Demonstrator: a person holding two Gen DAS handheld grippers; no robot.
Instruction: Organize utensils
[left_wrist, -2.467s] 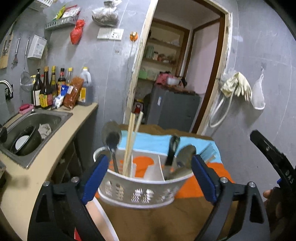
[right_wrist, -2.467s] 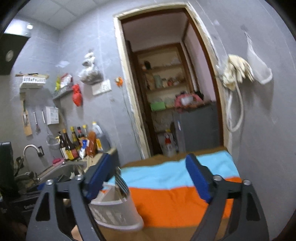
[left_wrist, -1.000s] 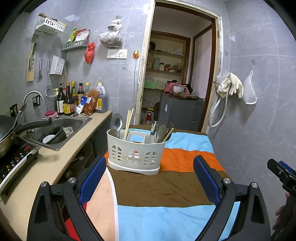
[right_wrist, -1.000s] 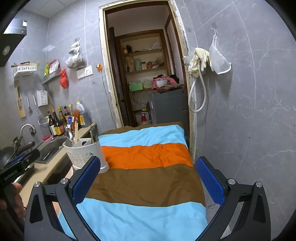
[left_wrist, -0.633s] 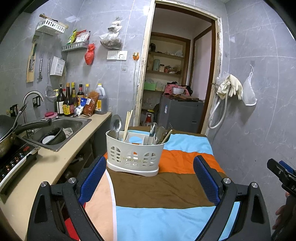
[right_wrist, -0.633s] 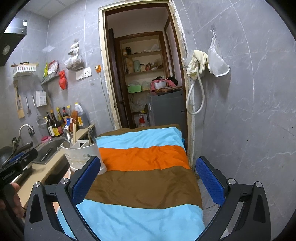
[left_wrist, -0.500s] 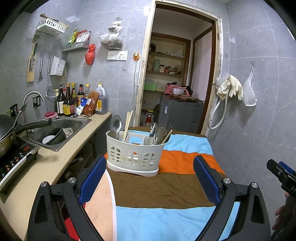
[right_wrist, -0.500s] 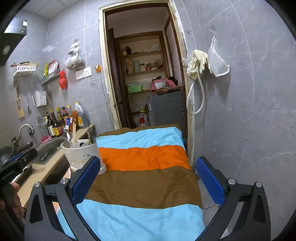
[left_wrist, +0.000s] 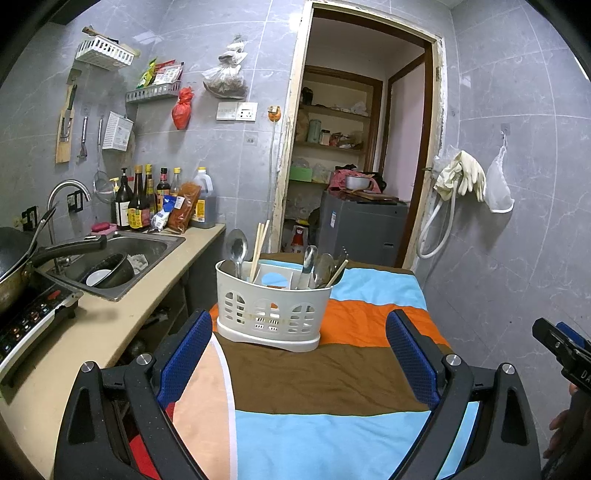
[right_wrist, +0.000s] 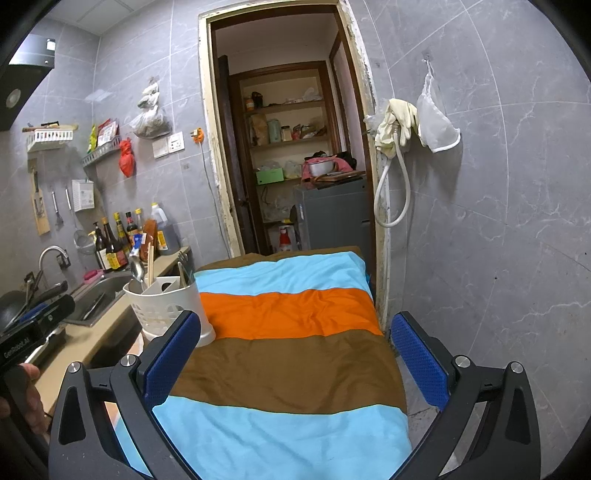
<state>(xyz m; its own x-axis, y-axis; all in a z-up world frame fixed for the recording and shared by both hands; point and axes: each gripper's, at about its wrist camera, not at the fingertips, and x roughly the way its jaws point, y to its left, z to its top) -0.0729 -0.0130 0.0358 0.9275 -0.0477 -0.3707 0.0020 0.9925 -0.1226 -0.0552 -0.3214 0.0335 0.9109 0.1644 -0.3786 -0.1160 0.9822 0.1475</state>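
Standing off: left gripper (left_wrist: 299, 354) and right gripper (right_wrist: 295, 354) both spread wide, empty. White caddy (left_wrist: 271, 306) ahead of the left gripper on the striped table (right_wrist: 291, 362), spoons (left_wrist: 236, 245) and chopsticks (left_wrist: 258, 243) already sorted inside. Looks finished; next move, probably nothing

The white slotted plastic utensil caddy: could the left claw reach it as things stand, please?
Probably yes. The white slotted plastic utensil caddy stands upright on the striped cloth, straight ahead of the open left claw, with only bare cloth between them.
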